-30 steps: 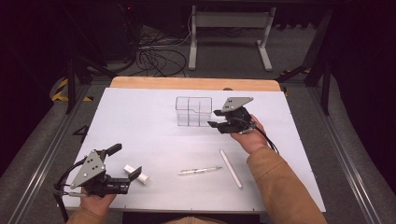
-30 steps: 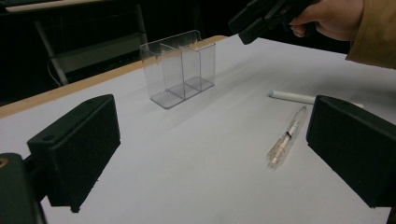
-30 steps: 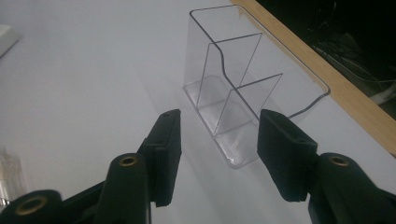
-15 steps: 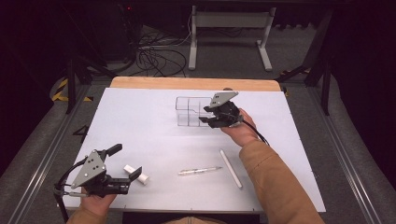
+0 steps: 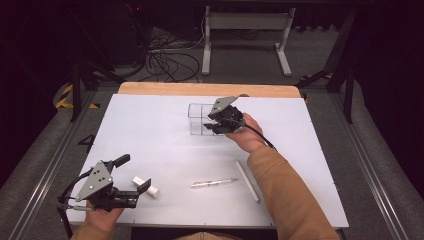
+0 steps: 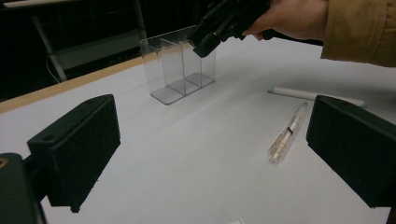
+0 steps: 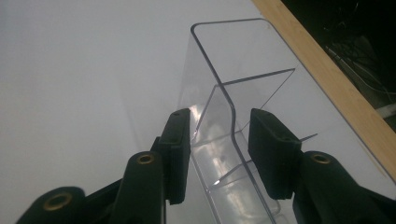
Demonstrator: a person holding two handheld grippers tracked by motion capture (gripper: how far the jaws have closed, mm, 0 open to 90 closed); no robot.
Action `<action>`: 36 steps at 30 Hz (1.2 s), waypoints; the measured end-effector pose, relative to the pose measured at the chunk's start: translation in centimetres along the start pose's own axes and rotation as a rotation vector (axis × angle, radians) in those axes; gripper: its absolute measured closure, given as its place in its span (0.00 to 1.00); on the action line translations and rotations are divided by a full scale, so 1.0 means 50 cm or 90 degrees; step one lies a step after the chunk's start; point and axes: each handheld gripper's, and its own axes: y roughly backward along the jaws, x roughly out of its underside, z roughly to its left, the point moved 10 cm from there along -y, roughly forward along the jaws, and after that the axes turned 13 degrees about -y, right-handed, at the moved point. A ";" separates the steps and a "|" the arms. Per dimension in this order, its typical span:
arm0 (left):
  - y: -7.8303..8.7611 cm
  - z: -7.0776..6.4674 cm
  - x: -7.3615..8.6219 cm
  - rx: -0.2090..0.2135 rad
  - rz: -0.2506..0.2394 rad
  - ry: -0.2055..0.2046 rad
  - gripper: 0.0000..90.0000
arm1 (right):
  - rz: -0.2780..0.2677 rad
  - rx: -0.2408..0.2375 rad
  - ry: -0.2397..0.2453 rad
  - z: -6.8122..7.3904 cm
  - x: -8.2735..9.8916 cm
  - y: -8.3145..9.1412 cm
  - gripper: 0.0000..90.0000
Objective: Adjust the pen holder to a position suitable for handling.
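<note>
A clear plastic box (image 5: 196,119) with several compartments stands at the far middle of the white table (image 5: 150,130). My right gripper (image 5: 209,123) reaches over the box's right end. In the right gripper view the jaws (image 7: 219,140) straddle a thin wall of the box (image 7: 243,56) and have just been closing. A gap remains on both sides of the wall, so the pads are not pressing it. My left gripper (image 5: 132,173) rests at the near left, open and holding nothing (image 6: 210,154). Its view shows the box (image 6: 180,70) and the right gripper (image 6: 219,28) farther off.
Two small white pieces (image 5: 145,185) lie just right of the left gripper. A clear pen (image 5: 214,183) and a white stick (image 5: 247,181) lie near the front middle. The pen (image 6: 286,135) also lies ahead of the left jaws. A wooden strip (image 5: 205,89) edges the far side.
The right gripper has moved left over the right end of the clear box, and its jaws have narrowed around a wall. The left gripper has stayed in place.
</note>
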 end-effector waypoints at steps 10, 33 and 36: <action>0.000 -0.001 0.002 0.002 0.002 -0.003 0.04 | 0.016 0.005 0.006 0.003 0.003 -0.020 0.71; 0.000 0.001 0.003 0.000 0.000 0.005 0.04 | 0.067 -0.031 0.112 0.060 0.006 0.015 0.98; 0.000 0.001 0.004 0.002 0.004 0.003 0.04 | 0.067 -0.065 0.112 0.080 0.005 0.032 0.98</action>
